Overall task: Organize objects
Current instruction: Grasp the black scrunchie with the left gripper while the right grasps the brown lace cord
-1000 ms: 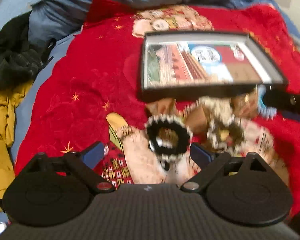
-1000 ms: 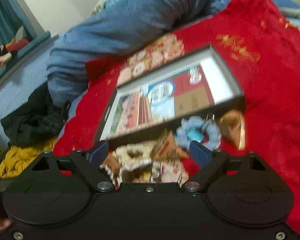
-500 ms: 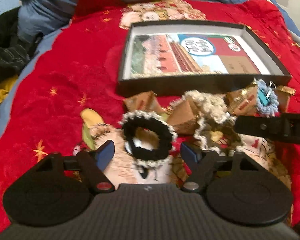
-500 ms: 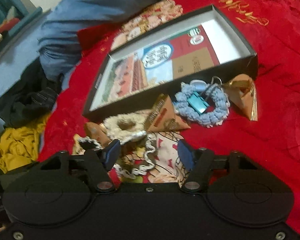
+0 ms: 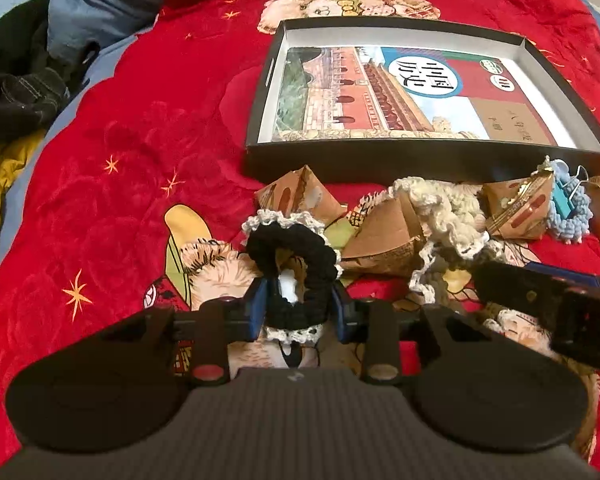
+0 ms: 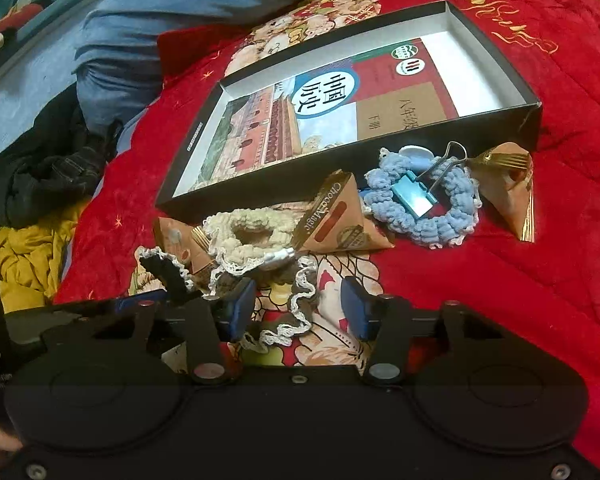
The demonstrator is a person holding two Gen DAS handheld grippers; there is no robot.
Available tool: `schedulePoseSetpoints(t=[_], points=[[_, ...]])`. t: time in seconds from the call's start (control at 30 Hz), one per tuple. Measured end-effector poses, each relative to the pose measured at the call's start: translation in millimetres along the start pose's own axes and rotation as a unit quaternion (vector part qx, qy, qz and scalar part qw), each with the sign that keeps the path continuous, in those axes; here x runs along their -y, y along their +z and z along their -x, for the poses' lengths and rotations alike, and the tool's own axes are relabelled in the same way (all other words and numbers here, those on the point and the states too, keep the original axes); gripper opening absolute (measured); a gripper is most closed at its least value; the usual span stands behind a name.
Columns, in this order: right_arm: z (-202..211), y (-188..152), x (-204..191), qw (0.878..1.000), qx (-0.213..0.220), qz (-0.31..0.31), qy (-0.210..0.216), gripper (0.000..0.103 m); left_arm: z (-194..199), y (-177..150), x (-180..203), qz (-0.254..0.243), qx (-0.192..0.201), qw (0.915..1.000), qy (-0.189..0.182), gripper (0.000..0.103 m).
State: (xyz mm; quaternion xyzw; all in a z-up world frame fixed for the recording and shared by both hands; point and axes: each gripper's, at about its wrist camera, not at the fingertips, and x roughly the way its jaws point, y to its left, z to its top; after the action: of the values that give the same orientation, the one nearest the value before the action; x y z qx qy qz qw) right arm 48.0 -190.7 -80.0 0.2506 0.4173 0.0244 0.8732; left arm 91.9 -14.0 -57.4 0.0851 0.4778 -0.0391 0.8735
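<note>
- Left gripper (image 5: 299, 307) is clamped on the black scrunchie (image 5: 292, 258); both blue pads press its lower half, and the rest of the ring stands up just ahead of the jaws.
- Right gripper (image 6: 299, 309) is open, its jaws straddling a lace-edged brown scrunchie (image 6: 296, 304) without touching it.
- Four scrunchies in all: black, brown, a cream scrunchie (image 6: 246, 226) just beyond the right jaws, and a blue scrunchie (image 6: 424, 204) further ahead to their right.
- One blue clip (image 6: 416, 194) lies on the blue scrunchie.
- Four brown paper cones: one cone (image 6: 336, 218) ahead of the right jaws touching the cream scrunchie, a right cone (image 6: 510, 188) beyond the blue scrunchie, a left cone (image 6: 180, 242) half hidden under the cream scrunchie, and a far cone (image 5: 300, 196) beyond the left jaws, behind the black scrunchie.
- One black box (image 5: 420, 160) sits well ahead of both jaws with one book (image 5: 400, 96) lying flat inside.
- Everything lies on a red blanket (image 5: 132, 140).
- The brown scrunchie's near end is cut off by the right gripper body; a small white thing inside the black ring is hard to make out.
</note>
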Motion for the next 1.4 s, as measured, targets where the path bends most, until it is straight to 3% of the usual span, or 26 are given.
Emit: schedulePoseSetpoints(t=[0.23, 0.27, 0.47, 0.67, 0.77, 0.83, 0.9, 1.4], points=[[2.7, -1.9, -3.9, 1.0, -0.013, -0.003, 0.028, 0.039, 1.6, -0.9, 5.2, -0.018, 0.0, 0.9998, 0.009, 0.049], [2.7, -2.4, -6.2, 1.0, -0.012, 0.005, 0.026, 0.039, 1.8, -1.3, 5.8, -0.02, 0.002, 0.9998, 0.01, 0.041], [-3.6, -4.4, -0.8, 1.0, -0.022, -0.014, 0.014, 0.034, 1.1, -1.6, 4.9, -0.017, 0.001, 0.9998, 0.01, 0.03], [-8.7, -7.9, -4.9, 1.0, -0.024, 0.008, 0.001, 0.034, 0.7, -0.7, 2.0, -0.004, -0.003, 1.0, 0.009, 0.026], [-10.1, -9.0, -4.9, 1.0, -0.029, 0.008, 0.008, 0.028, 1.4, -0.3, 0.9, -0.003, -0.006, 0.9999, 0.011, 0.025], [-10.2, -7.8, -3.7, 0.999, -0.032, 0.008, 0.009, 0.016, 2.7, -0.1, 2.2, -0.008, -0.007, 0.9998, 0.018, 0.024], [-11.0, -7.0, -2.0, 0.999, -0.038, 0.004, 0.006, 0.012, 3.4, 0.0, 2.7, -0.01, -0.009, 0.9997, 0.022, 0.024], [10.7, -6.8, -11.7, 0.999, -0.021, 0.03, 0.027, 0.01, 11.4, -1.5, -5.6, 0.006, -0.006, 0.9984, 0.056, 0.019]])
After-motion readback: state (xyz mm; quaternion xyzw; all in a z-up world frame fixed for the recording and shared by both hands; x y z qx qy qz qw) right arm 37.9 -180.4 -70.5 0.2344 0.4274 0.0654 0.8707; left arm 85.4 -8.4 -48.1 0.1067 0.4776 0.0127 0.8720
